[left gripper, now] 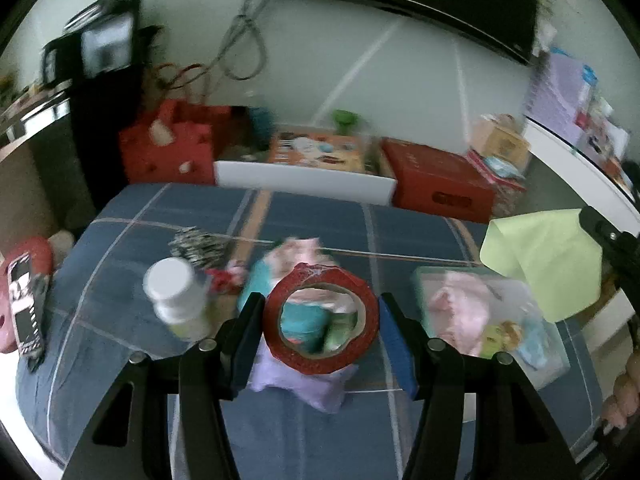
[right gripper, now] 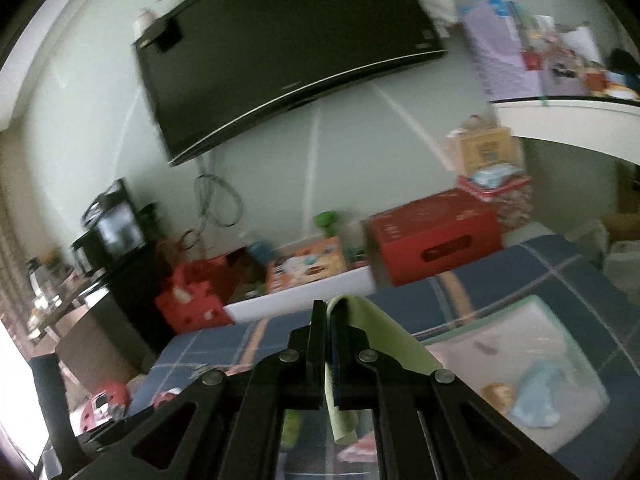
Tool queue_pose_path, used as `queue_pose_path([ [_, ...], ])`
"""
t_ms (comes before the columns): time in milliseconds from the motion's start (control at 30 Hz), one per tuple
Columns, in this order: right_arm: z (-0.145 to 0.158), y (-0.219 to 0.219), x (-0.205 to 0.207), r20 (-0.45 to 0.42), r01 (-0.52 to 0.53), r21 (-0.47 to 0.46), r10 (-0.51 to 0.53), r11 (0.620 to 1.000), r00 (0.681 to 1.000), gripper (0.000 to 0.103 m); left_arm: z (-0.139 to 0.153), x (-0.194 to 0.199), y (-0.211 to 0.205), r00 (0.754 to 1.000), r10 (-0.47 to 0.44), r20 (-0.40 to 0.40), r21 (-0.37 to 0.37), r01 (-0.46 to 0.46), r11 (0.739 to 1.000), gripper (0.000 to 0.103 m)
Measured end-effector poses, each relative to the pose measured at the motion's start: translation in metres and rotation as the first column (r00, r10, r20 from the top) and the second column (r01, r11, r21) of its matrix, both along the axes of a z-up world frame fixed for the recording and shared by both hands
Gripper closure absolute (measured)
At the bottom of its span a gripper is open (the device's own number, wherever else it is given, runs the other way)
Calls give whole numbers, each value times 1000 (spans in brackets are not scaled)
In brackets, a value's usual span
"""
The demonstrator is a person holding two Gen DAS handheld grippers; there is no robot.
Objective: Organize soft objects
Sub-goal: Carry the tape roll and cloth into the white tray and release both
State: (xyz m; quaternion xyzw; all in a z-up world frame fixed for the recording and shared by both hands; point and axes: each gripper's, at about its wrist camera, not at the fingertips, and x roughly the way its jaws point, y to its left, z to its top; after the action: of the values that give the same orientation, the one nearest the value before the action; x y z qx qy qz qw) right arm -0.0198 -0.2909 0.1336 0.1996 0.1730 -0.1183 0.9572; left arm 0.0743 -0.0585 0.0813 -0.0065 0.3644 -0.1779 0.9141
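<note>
My left gripper (left gripper: 320, 316) is open above the blue plaid bed (left gripper: 120, 216), its fingers either side of a red tape roll (left gripper: 320, 324) without touching it. The roll rests on a lilac cloth (left gripper: 296, 376), with a teal soft toy (left gripper: 288, 268) behind it. My right gripper (right gripper: 330, 320) is shut on a light green cloth (right gripper: 384, 340) and holds it in the air over a clear bin (right gripper: 560, 360). The green cloth (left gripper: 544, 256) also shows at the right of the left wrist view, above the clear bin (left gripper: 544, 364), which holds pink and light blue soft items.
A white bottle (left gripper: 176, 296), a zebra-print item (left gripper: 200, 242) and a small red object (left gripper: 220, 278) lie on the bed left of the tape. A phone (left gripper: 26, 312) lies at the left edge. Red boxes (left gripper: 440, 184) and a red bag (left gripper: 168, 148) stand beyond the bed.
</note>
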Motion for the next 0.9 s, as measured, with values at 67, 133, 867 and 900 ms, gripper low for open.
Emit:
queue_pose_path([
  [67,-1,-17,-8,-11,64,-3,-64,998,998,101,0,-1,-17,999,-43,4,6,43,999,44],
  [133,-2,-30,-14,-16,110,-5,-110,994,994,101,0,-2,-35,996,-83,10,18,83,996,44],
  [867,-73,-130,-16,-233,359,-4,-350,933,907,101,-69,-21,-186,910,-410,-56,97,413,905,44],
  [900,-76,-130,-13,-241,358,-7,-349,934,906,101,-73,-20,-188,911,-407,-64,101,412,906,44],
])
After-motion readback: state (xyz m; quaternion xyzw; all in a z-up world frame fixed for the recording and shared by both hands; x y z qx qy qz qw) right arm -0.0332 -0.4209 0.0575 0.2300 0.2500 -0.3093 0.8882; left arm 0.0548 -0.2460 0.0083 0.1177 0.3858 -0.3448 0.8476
